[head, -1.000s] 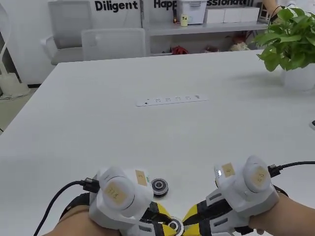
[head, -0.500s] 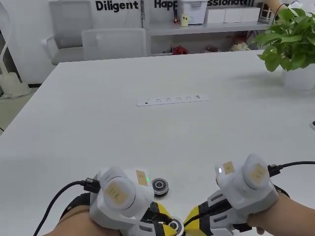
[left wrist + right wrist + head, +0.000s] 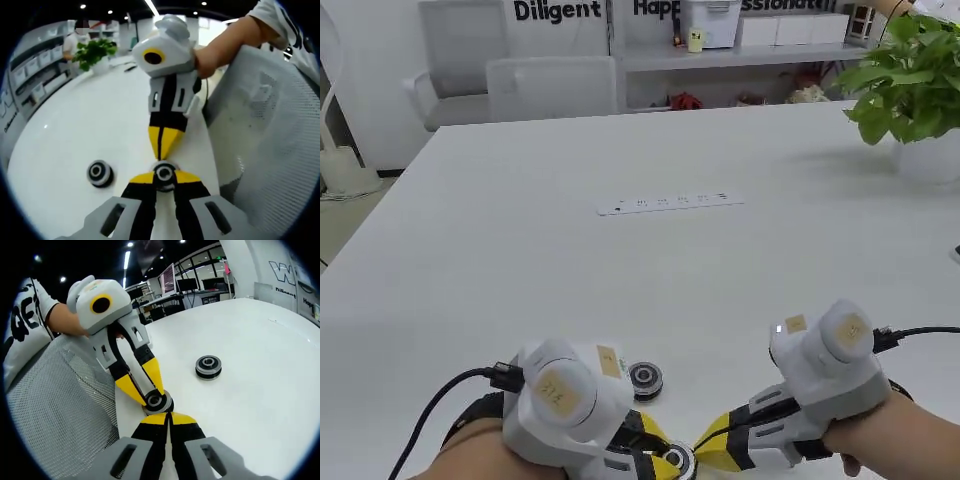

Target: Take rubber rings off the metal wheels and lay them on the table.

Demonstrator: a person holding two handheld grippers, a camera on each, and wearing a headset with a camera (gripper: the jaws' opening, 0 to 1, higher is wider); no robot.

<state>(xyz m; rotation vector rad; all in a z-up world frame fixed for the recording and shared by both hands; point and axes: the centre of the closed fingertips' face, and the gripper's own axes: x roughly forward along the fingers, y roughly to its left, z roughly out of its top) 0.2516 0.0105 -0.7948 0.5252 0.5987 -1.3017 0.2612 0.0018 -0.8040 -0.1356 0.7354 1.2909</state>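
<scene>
At the white table's (image 3: 520,250) near edge, the left gripper (image 3: 165,176) clamped a small metal wheel (image 3: 156,401), partly cut off in the head view. The right gripper (image 3: 170,416), jaws pressed together, touched its rim; whether it pinched the rubber ring was unclear. A second wheel (image 3: 644,379) lay just beside.

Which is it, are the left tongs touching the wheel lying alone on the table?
Apart. The right gripper view shows bare table between the left tongs and that wheel.
</scene>
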